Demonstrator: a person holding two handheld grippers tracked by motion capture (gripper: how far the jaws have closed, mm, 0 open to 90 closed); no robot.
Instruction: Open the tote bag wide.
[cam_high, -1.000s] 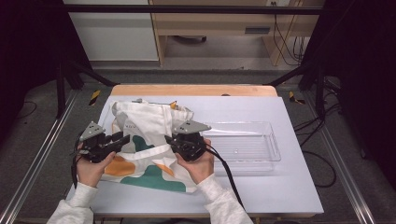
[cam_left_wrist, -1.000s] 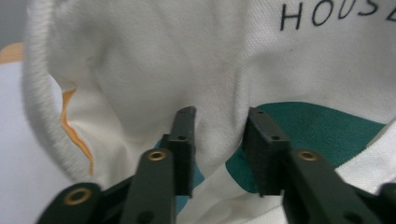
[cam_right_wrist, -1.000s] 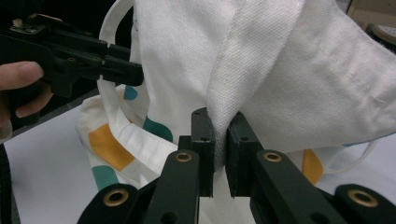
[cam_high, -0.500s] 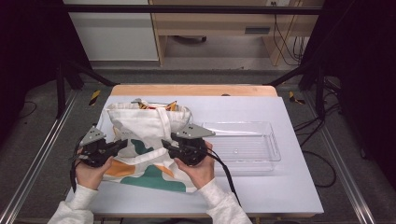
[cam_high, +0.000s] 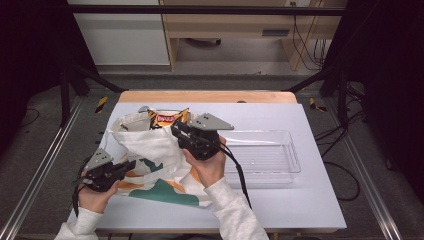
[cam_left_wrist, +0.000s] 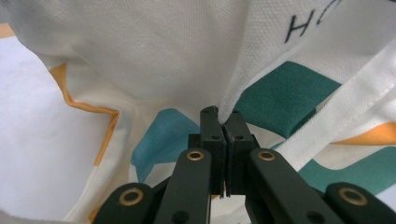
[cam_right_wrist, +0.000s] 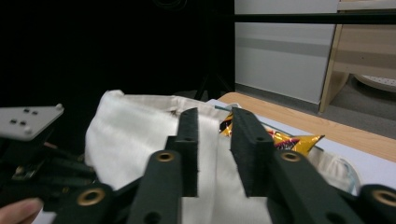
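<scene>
A white tote bag (cam_high: 150, 145) with teal and orange print lies on the table, its mouth facing away from me. A yellow and red snack bag (cam_high: 167, 119) sticks out of that mouth. My left gripper (cam_high: 131, 165) is at the bag's near left side. In the left gripper view it (cam_left_wrist: 223, 119) is shut on a fold of the bag's cloth (cam_left_wrist: 140, 46). My right gripper (cam_high: 176, 129) hovers above the bag near its mouth. Its jaws (cam_right_wrist: 212, 116) stand open with nothing between them, and the bag (cam_right_wrist: 135, 130) and the snack bag (cam_right_wrist: 285, 137) lie beyond.
A clear plastic tray (cam_high: 292, 150) sits on the white table top (cam_high: 300, 205), right of the bag. A wooden strip (cam_high: 210, 96) runs along the far edge. The left gripper's grey plate (cam_right_wrist: 28, 119) shows at the left of the right gripper view.
My right gripper has let go of the bag and moved up and away toward its mouth. The left gripper has drawn back toward me with the cloth. The snack bag now shows at the opening.
</scene>
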